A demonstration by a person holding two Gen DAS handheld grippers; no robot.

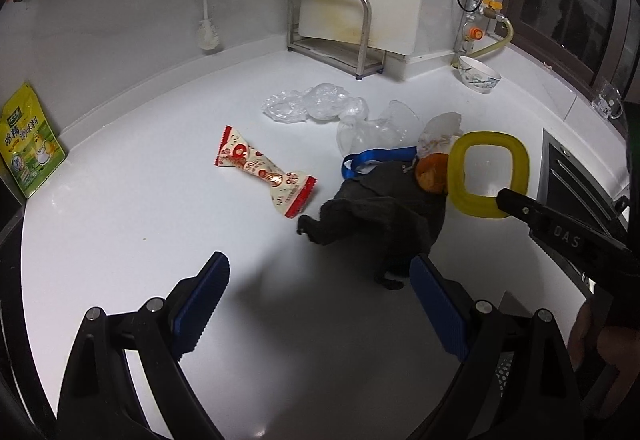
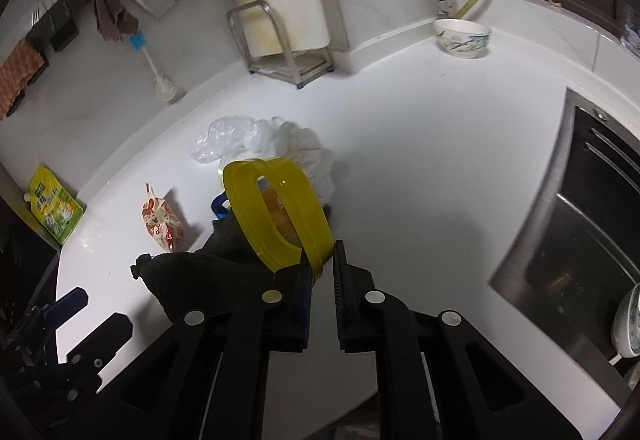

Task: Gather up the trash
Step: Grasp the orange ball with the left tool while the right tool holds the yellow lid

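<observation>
Between the right tongs, closed on its rim, a yellow ring-shaped lid is hanging tilted just above the dark cloth on the white desk. Left of the cloth a red-and-cream snack wrapper is lying; behind it, crumpled clear plastic. Only the left view is showing the left tongs gaping wide and empty; only the right view is showing the sink.
</observation>
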